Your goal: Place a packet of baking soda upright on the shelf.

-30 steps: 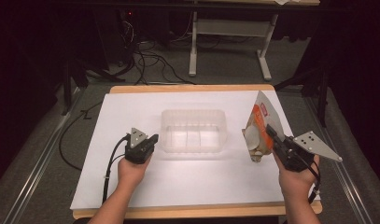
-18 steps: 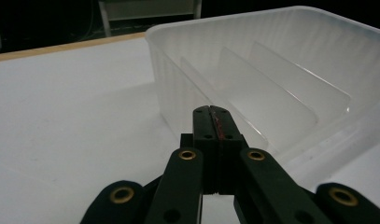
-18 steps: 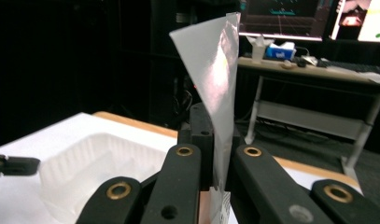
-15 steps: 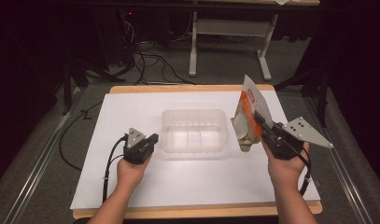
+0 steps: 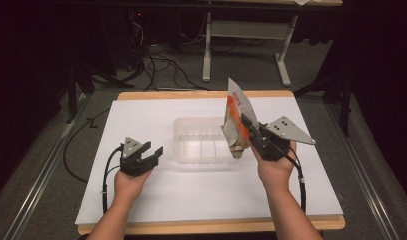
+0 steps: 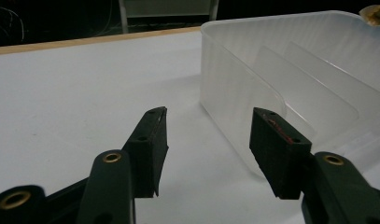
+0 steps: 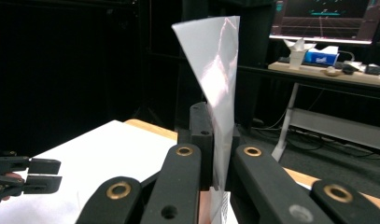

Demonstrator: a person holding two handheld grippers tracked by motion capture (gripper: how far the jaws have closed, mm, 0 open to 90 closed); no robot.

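While your right gripper (image 5: 247, 125) clamps its jaws on the snack packet (image 5: 236, 120), the packet hangs in the air over the three o'clock end of the clear plastic container (image 5: 203, 140), its upper corner pointing toward twelve o'clock and its lower end dipping just above the container's rim. In the right gripper view the packet (image 7: 218, 70) rises between the closed jaws as a pale, shiny sheet seen nearly edge-on. Your left gripper (image 5: 151, 155) rests at the container's nine o'clock side, near it, with its jaws spread apart and nothing between them. In the left gripper view the container's wall (image 6: 234, 93) stands just ahead of the far jaw, whether touching you cannot tell. The container sits near the middle of the white table (image 5: 141, 115), with dividers visible inside.
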